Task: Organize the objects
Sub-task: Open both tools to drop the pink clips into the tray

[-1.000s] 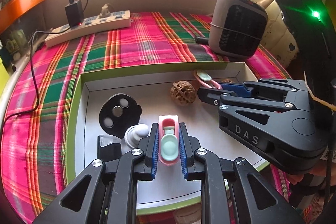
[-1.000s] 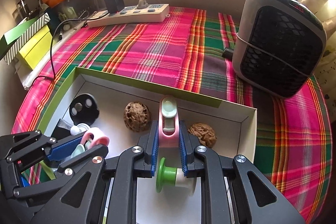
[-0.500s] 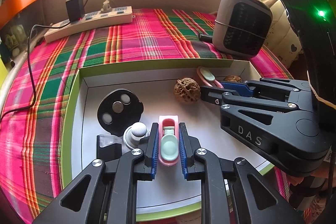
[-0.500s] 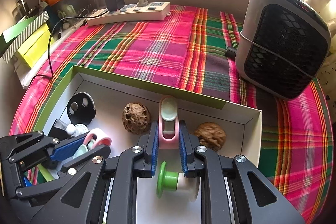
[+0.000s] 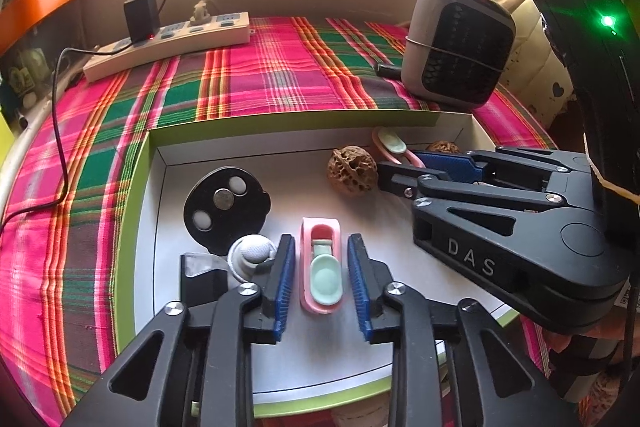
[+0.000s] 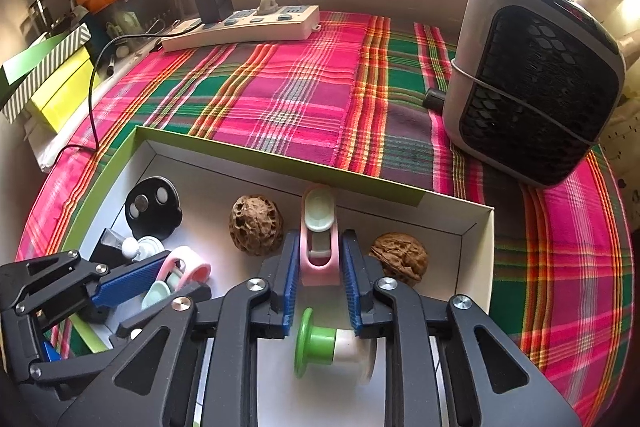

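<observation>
A white box with a green rim (image 5: 132, 227) (image 6: 478, 247) holds the objects. A pink clip with a mint pad (image 5: 322, 267) lies on the box floor between the fingers of my left gripper (image 5: 321, 271), which is open with gaps on both sides. A second pink clip (image 6: 319, 239) lies between the fingers of my right gripper (image 6: 319, 277), which is slightly open around it; the right gripper also shows in the left wrist view (image 5: 404, 167). The left gripper appears at the lower left of the right wrist view (image 6: 156, 287).
In the box: a black disc with buttons (image 5: 226, 207), a pitted brown nut (image 6: 256, 225), a walnut (image 6: 400, 259), a green-and-white spool (image 6: 332, 345), a small white knob (image 5: 252, 253). On the plaid cloth stand a grey heater (image 6: 532, 79) and a power strip (image 6: 244, 27).
Both grippers have opened and let go of their pink clips, which now lie on the box floor. Both grippers have come a little lower and closer to the box.
</observation>
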`<action>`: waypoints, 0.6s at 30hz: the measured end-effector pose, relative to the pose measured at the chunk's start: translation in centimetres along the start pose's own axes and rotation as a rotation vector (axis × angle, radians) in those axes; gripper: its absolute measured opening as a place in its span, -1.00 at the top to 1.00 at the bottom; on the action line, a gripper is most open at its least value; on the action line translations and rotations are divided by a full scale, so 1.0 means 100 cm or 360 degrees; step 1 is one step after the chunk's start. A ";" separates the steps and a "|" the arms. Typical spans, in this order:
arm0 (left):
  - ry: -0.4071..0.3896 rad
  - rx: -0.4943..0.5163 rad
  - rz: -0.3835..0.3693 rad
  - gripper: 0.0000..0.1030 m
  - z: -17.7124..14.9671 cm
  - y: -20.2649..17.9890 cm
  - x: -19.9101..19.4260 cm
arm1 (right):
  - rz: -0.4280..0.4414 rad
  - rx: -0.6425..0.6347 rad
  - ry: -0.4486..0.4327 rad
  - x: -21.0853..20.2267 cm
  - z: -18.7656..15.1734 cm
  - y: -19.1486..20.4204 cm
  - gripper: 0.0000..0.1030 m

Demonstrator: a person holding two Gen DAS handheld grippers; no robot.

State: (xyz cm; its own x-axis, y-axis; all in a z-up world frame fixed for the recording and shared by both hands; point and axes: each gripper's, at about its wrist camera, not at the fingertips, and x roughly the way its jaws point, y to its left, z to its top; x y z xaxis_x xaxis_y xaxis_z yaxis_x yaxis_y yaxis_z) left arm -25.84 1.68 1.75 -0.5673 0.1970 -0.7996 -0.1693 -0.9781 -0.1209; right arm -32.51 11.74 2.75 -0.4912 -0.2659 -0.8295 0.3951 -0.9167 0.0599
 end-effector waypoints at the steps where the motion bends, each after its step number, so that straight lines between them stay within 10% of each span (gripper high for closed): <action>1: 0.0001 -0.0003 0.0004 0.47 0.000 0.000 0.000 | 0.0002 0.0000 -0.0001 0.000 0.000 0.000 0.44; 18: -0.0024 -0.0048 0.0005 0.42 -0.006 0.010 -0.013 | 0.0007 0.0013 -0.0030 -0.009 -0.002 0.003 0.18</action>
State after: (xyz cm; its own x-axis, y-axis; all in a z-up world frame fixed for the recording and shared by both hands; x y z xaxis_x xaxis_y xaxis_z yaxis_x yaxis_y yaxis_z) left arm -24.82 0.38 2.35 -0.5802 0.1944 -0.7910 -0.1430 -0.9803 -0.1360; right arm -31.84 11.77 3.37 -0.5041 -0.2757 -0.8185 0.3910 -0.9178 0.0683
